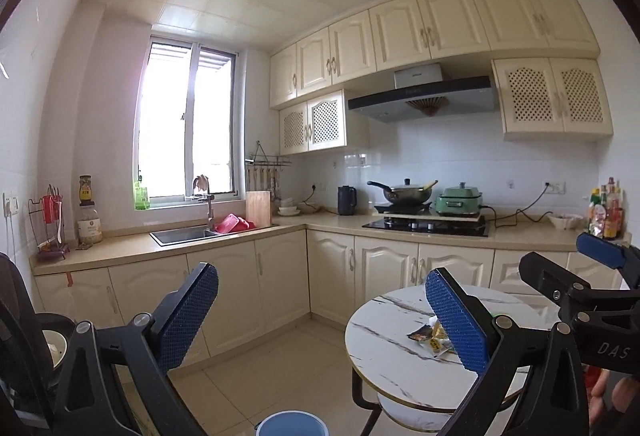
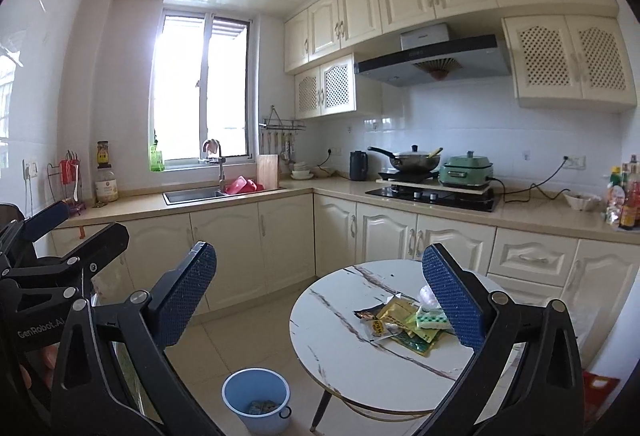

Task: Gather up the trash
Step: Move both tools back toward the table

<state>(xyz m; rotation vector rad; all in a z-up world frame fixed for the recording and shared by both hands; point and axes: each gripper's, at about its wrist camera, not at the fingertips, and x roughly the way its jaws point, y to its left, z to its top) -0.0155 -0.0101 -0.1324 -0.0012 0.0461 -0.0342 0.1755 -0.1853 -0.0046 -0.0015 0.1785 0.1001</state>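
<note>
A round marble-top table [image 2: 352,356] stands low in front of me. On it lies a small heap of trash: yellow and dark snack wrappers [image 2: 400,320], a green-and-white packet [image 2: 430,318] and crumpled clear plastic [image 2: 427,294]. A blue bucket [image 2: 256,396] sits on the floor left of the table with some scraps inside. My right gripper [image 2: 318,296] is open and empty, held above and short of the table. My left gripper [image 1: 322,316] is open and empty too, beside the right one [image 1: 576,262]. The wrappers [image 1: 430,340] are partly hidden behind my left gripper's right finger.
An L-shaped kitchen counter [image 2: 320,191] runs behind, with a sink [image 2: 192,195], a hob with a wok [image 2: 416,159] and a green cooker [image 2: 468,167]. Sauce bottles [image 2: 626,195] crowd the far right. Tiled floor lies between the table and the cabinets. A dark appliance [image 1: 36,336] stands at left.
</note>
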